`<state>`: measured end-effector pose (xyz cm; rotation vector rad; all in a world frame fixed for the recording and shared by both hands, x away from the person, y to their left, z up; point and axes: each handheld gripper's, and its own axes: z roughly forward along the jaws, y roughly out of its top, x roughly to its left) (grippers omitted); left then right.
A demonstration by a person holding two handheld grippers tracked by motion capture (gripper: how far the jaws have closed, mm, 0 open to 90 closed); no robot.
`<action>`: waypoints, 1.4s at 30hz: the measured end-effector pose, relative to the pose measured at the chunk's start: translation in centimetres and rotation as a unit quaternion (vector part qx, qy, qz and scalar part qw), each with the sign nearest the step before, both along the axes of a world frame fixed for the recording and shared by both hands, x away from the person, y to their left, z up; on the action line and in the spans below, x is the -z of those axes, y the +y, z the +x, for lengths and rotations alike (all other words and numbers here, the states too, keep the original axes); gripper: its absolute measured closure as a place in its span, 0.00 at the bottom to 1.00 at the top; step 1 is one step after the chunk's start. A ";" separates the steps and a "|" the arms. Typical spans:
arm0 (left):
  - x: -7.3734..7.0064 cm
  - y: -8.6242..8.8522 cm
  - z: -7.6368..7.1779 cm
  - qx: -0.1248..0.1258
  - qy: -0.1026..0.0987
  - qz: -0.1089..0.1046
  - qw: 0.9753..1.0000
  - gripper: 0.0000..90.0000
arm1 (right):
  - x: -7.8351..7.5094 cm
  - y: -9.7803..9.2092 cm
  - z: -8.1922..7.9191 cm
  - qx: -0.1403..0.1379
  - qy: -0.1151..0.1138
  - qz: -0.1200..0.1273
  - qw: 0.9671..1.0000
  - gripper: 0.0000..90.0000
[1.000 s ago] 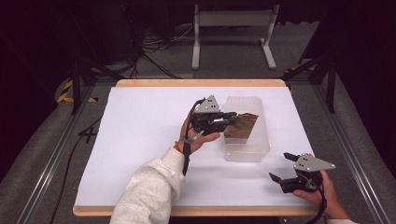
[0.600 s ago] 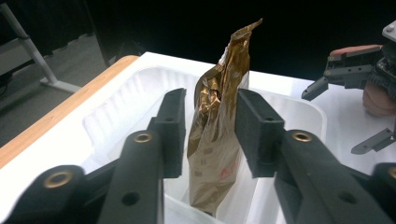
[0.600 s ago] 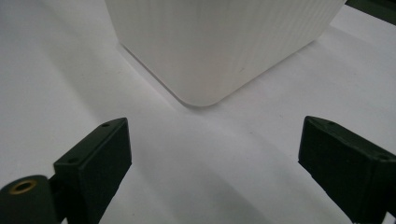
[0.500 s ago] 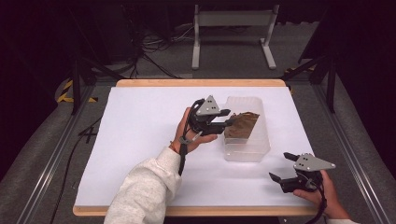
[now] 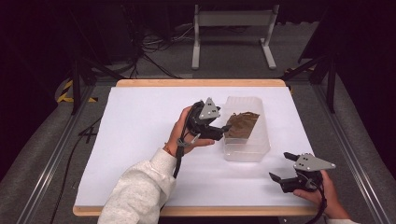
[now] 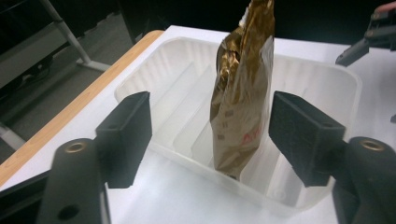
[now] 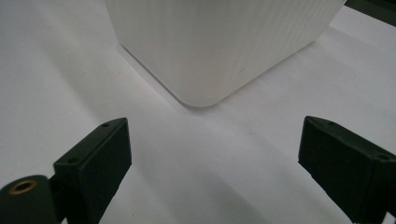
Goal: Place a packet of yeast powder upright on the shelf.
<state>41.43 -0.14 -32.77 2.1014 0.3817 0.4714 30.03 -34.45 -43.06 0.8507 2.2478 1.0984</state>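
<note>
A crinkled gold-brown foil bag (image 5: 242, 124) lies inside a clear plastic tub (image 5: 247, 151) right of the table's middle. My left gripper (image 5: 223, 132) is held just outside the tub's left wall, open, with nothing between its jaws. In the left gripper view, the bag (image 6: 240, 93) sits beyond the wide-apart jaws of the left gripper (image 6: 212, 133), inside the ribbed tub (image 6: 154, 84). My right gripper (image 5: 281, 166) rests open near the front right corner of the table. In its own view, the right gripper (image 7: 215, 158) faces the tub's corner (image 7: 219, 42).
White paper (image 5: 140, 126) covers the wooden table, whose edge (image 5: 196, 83) shows at the back. A metal stand (image 5: 231, 28) and cables are on the floor beyond. The other gripper (image 6: 369, 37) shows past the tub in the left gripper view.
My left gripper has drawn back a little to the left, away from the tub. The bag stays in the tub. The right gripper has not moved.
</note>
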 end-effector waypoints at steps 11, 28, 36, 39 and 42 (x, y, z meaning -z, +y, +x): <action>0.8 0.8 -0.7 -0.016 -0.005 0.046 0.999 0.17 | 0.0 0.0 0.0 0.000 -0.001 -0.001 1.000 0.11; 2.2 3.9 -1.4 -0.035 -0.007 0.088 0.995 0.11 | 0.1 0.1 0.1 0.000 0.002 -0.007 1.000 0.11; 3.0 6.1 -1.9 -0.059 -0.023 0.090 0.994 0.11 | 0.1 0.2 0.2 -0.002 0.004 -0.005 1.000 0.11; 3.4 7.1 -1.9 -0.064 -0.018 0.087 0.994 0.11 | 0.0 0.2 0.1 -0.002 0.001 -0.004 1.000 0.11; 3.9 7.9 -2.0 -0.070 -0.011 0.082 0.994 0.11 | 0.0 0.2 0.1 -0.002 0.000 -0.008 1.000 0.11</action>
